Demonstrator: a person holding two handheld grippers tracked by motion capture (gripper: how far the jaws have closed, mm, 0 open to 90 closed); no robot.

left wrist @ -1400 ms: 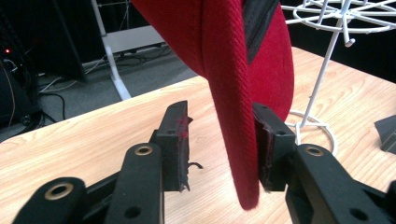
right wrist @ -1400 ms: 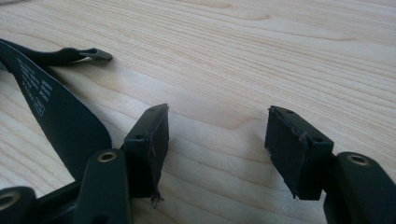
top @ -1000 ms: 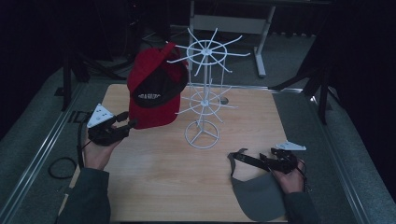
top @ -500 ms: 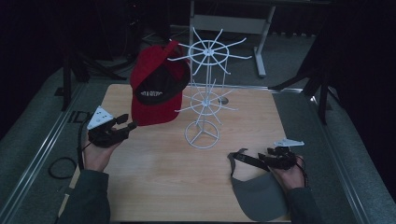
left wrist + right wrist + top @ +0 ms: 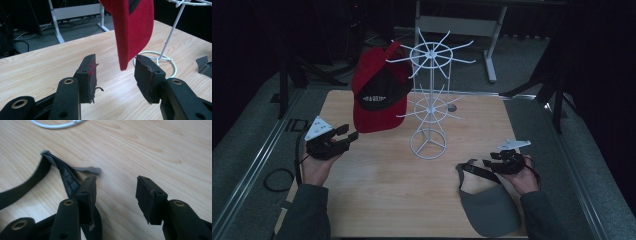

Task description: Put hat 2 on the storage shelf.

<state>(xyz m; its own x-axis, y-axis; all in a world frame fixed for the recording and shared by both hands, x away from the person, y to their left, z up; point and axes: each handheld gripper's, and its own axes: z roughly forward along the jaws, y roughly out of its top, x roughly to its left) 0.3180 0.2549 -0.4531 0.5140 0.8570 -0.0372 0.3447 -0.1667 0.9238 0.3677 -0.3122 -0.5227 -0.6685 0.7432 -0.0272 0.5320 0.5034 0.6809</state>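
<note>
High view: the wooden table [image 5: 377, 200] carries a white wire rack [image 5: 428, 100] standing upright near its middle, two tiers of spokes on a ring base. A red cap [image 5: 379, 92] hangs from the rack's upper left spokes, brim down, its lower edge clear of the tabletop. Compared with a second ago it has swung slightly toward the rack and sits a little higher on the spokes; then it hung closer to the left gripper.

At the near right edge lies a grey visor [image 5: 489, 207], flat on the wood, its dark strap [image 5: 474, 170] curling up toward the right gripper. It has not shifted across the three moments.

The left gripper [image 5: 346, 137] hovers just left of and below the red cap, jaws parted and holding nothing; it has stayed in nearly the same spot while the cap drew away. In the left gripper view the cap's brim [image 5: 133, 37] hangs just beyond the gap between the open jaws, touching neither.

The right gripper [image 5: 489, 164] rests low at the visor's strap, having eased slightly nearer the person since a second ago. In the right gripper view its jaws stand apart and empty, the strap [image 5: 63, 173] lying just beside the left-hand jaw.
</note>
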